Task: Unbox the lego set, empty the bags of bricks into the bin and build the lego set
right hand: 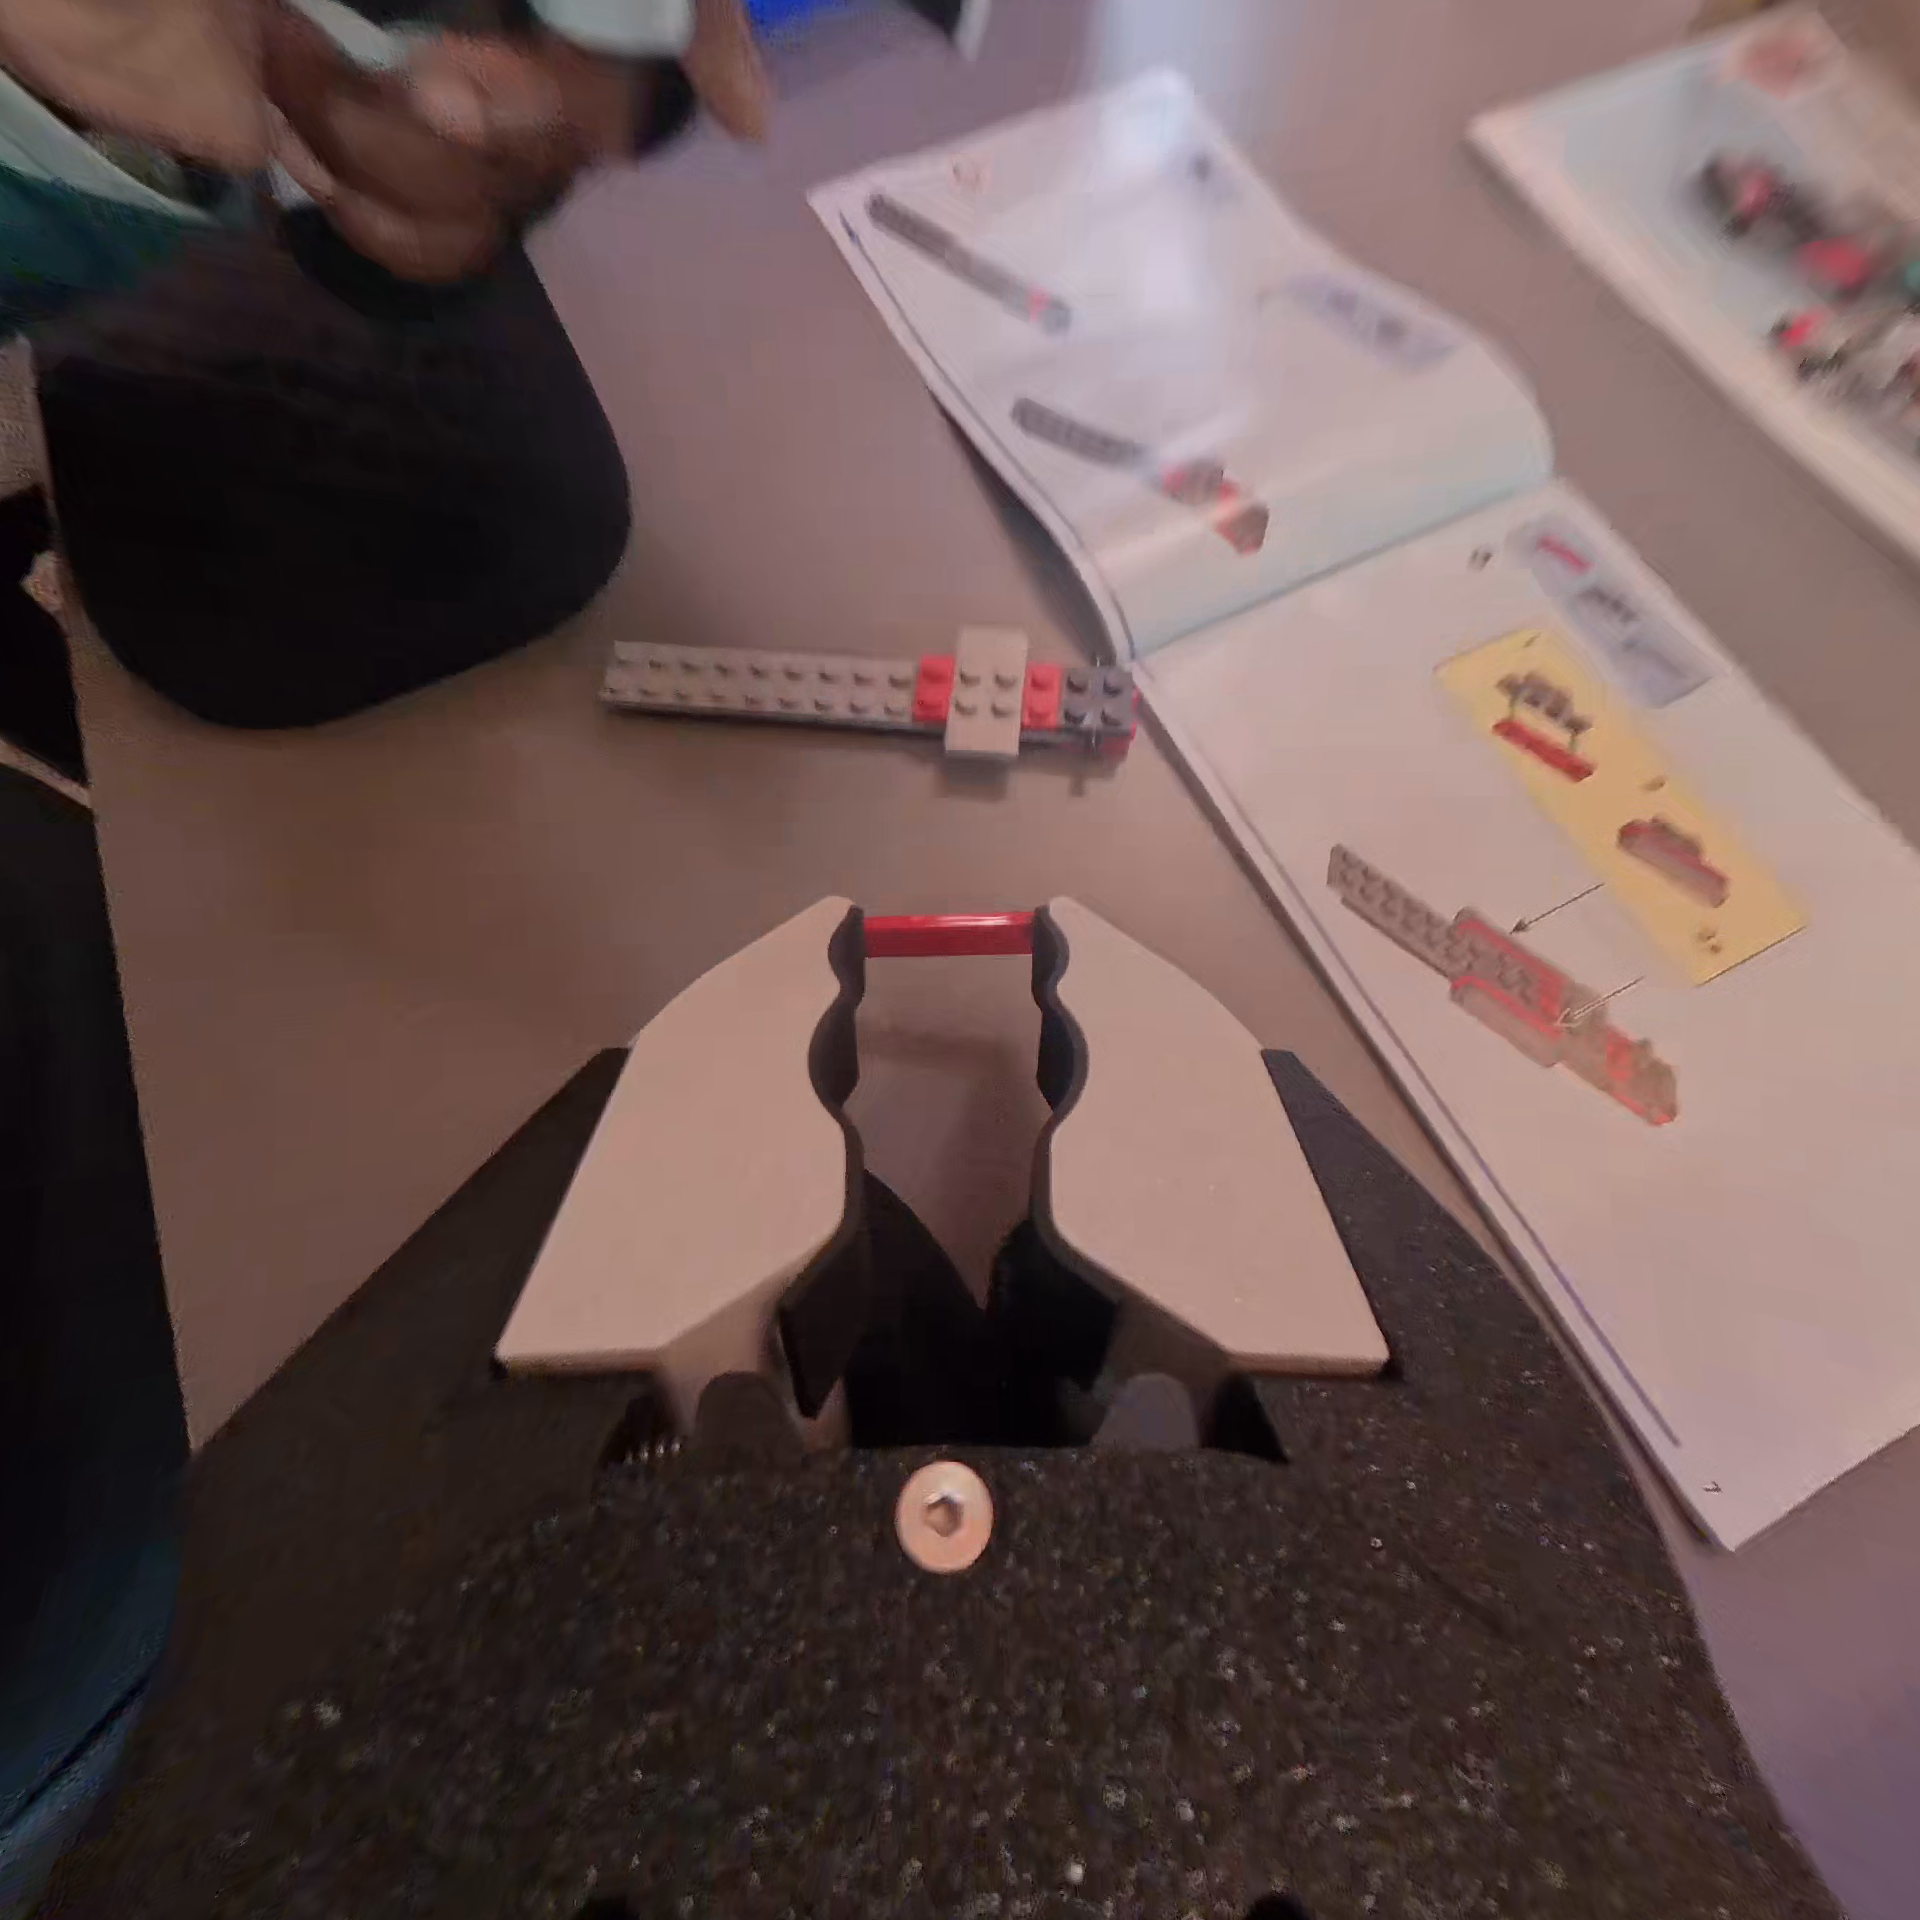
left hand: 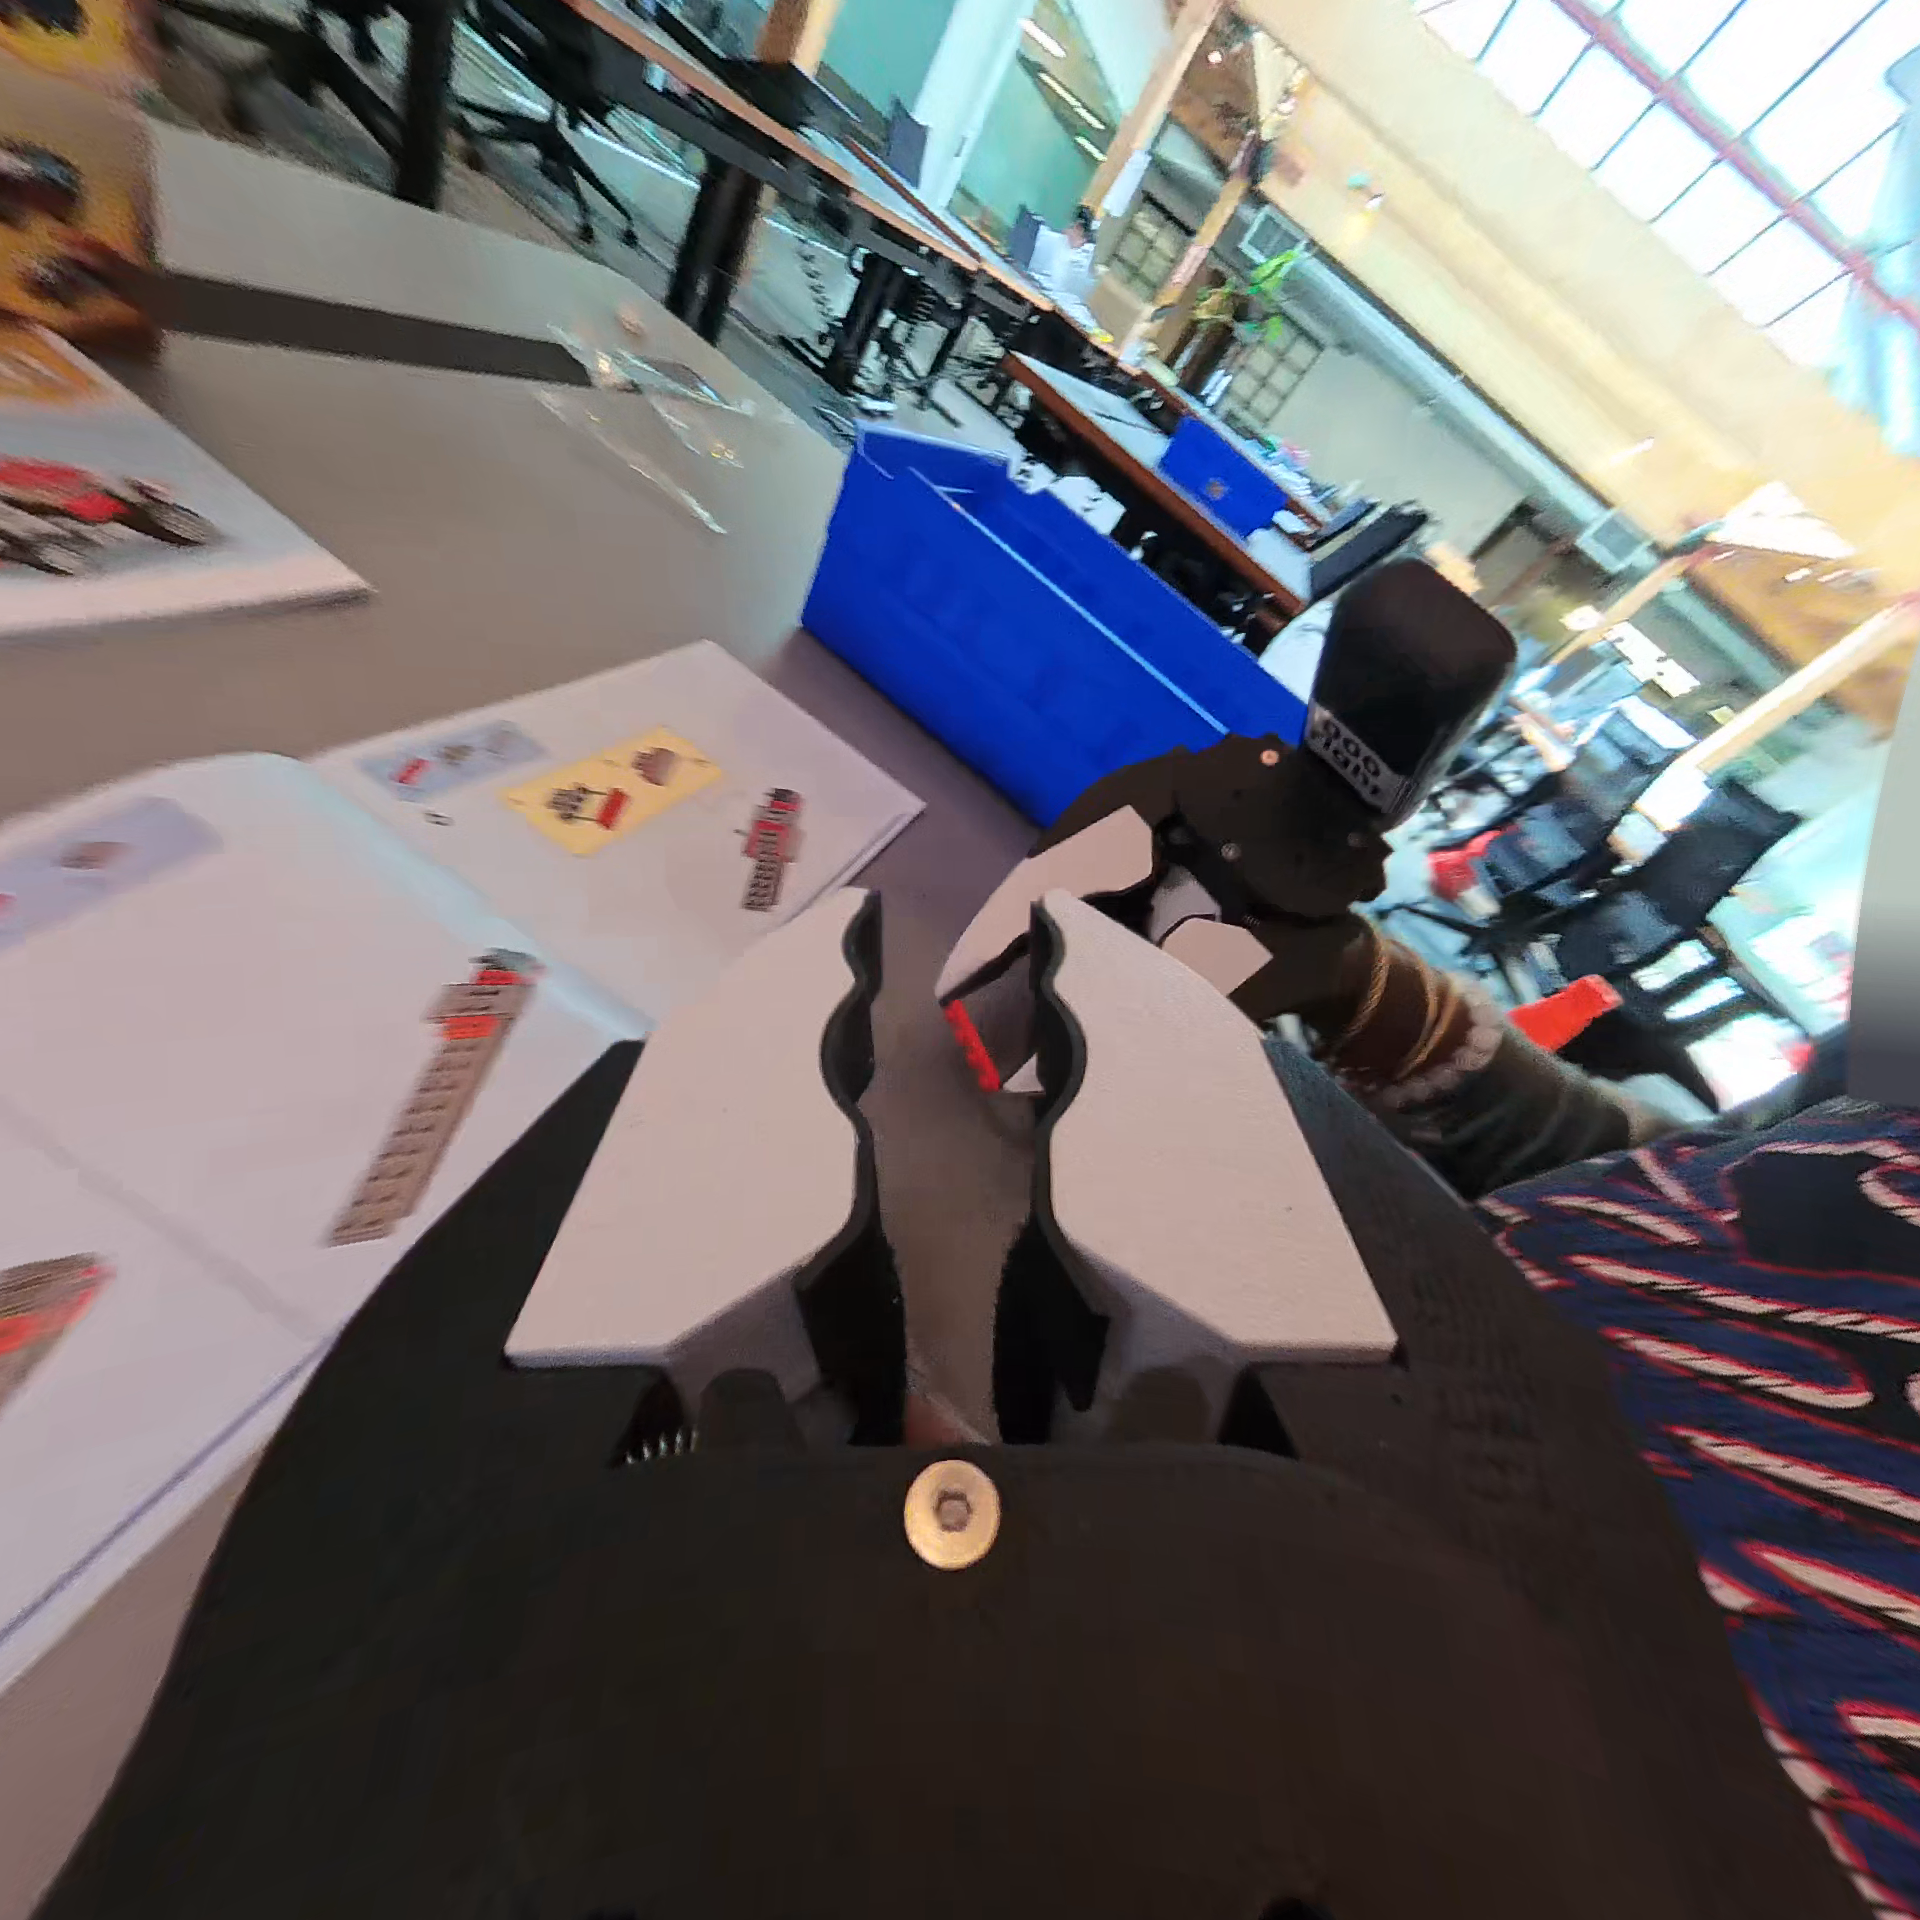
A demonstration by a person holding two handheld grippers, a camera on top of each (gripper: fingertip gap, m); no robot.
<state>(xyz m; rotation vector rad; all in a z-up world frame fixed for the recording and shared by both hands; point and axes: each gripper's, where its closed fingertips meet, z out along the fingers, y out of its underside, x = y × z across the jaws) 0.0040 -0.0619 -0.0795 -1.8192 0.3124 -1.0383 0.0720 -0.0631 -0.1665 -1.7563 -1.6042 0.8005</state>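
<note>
right gripper clamped on red brick at fingertips | left gripper fingers apart, nothing between | grey plate assembly on table at 12 o'clock | open instruction booklet at 2 o'clock | blue bin far, beyond the booklet in left view

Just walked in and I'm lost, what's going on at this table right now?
A person is building a lego set with two handheld grippers. The right gripper pinches a thin red piece above the table. The half-built grey strip lies beside the open instruction booklet. The left gripper is open and empty.
</note>
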